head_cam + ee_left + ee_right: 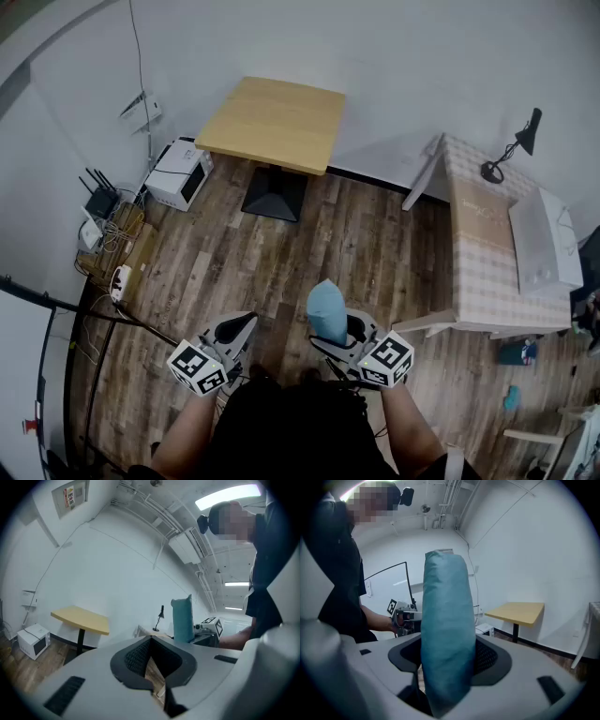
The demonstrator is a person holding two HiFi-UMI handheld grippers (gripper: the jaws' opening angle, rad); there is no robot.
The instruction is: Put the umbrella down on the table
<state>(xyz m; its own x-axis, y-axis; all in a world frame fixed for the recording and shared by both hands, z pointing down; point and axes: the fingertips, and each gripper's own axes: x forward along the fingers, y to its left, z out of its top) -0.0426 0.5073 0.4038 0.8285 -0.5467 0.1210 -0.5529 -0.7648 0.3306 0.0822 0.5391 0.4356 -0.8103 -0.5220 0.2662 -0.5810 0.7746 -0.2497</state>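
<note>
Teal cloth: the umbrella [327,311] stands upright at lower centre, pinched in the right gripper [343,336], well short of the wooden table [272,122] at upper centre, probably for carrying. The left gripper [241,327] idles, jaws slightly apart, empty.

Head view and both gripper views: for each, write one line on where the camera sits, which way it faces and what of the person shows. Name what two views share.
Head view: on the head, steeply down at the wood-plank floor; forearms, left gripper, right gripper show.
Left gripper view: rides that gripper, looks along its fingers to the square light wooden table; forearm shows.
Right gripper view: rides its gripper, along fingers gripping the teal folded fabric umbrella; torso shows.
Shared by all: table, umbrella.
</note>
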